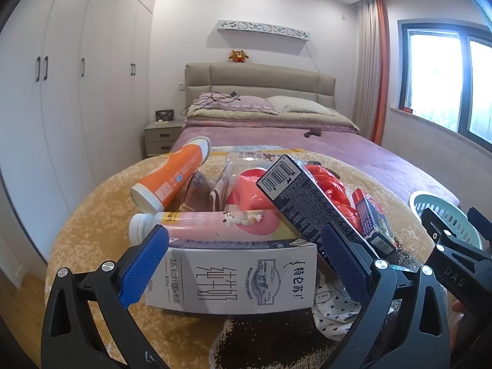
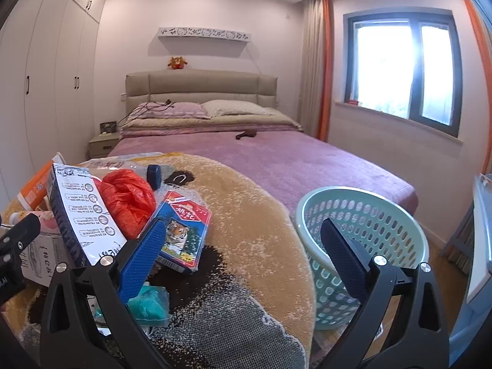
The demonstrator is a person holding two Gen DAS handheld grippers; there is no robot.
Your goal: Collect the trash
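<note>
A pile of trash lies on a round yellow rug [image 1: 101, 215]. My left gripper [image 1: 243, 264] is open, its blue fingers on either side of a white milk carton [image 1: 233, 279] without closing on it. Behind it lie a pink bottle [image 1: 215, 223], an orange bottle [image 1: 172, 178], a dark box [image 1: 307, 203] and a red plastic bag [image 1: 335, 184]. My right gripper [image 2: 246, 261] is open and empty over the rug [image 2: 246, 215], between a tiger-print packet [image 2: 184, 230] and a green perforated basket [image 2: 363, 246]. The basket also shows in the left wrist view [image 1: 446, 215].
A bed with a purple cover [image 2: 292, 160] lies behind the rug. A white wardrobe [image 1: 61, 92] lines the left wall, with a nightstand [image 1: 163, 136] beside the bed. A teal wrapper [image 2: 150, 304] lies under my right gripper's left finger. A window [image 2: 402, 70] is at right.
</note>
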